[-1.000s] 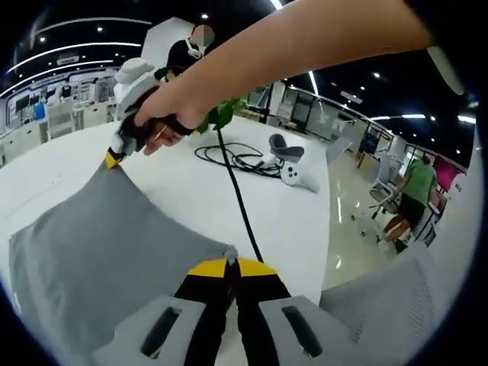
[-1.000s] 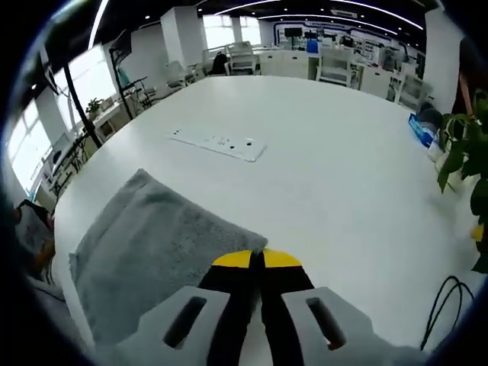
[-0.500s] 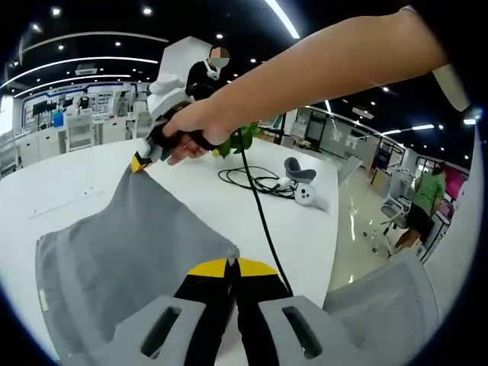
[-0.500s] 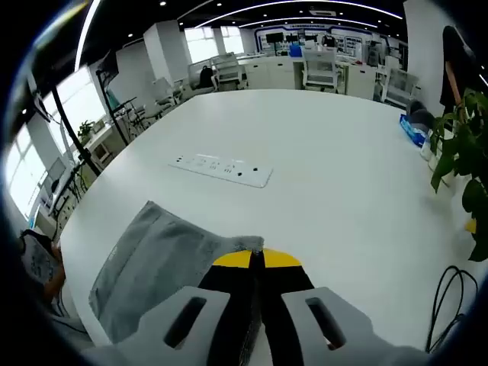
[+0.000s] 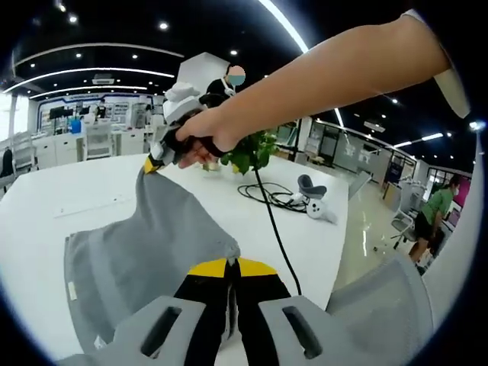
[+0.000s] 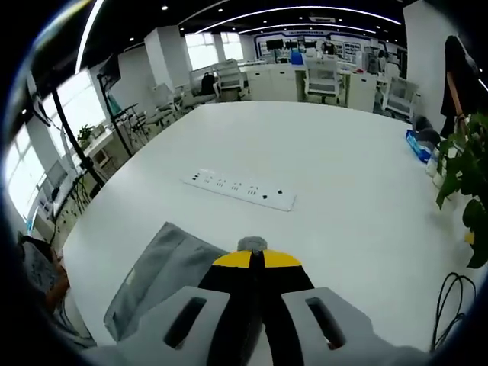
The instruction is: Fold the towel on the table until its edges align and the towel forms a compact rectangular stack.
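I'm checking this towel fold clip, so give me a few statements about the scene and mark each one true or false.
1. Both tongs grip the grey towel. True: the left tongs and right tongs are each shut on a corner.
2. The towel lies flat on the table. False: its gripped edge is lifted.
3. A white power strip lies beyond the towel. True.
4. The black cable is coiled on the towel. False: it lies on the table beside it.

White table point(image 6: 358, 175), power strip point(image 6: 242, 189), towel point(image 5: 145, 252)
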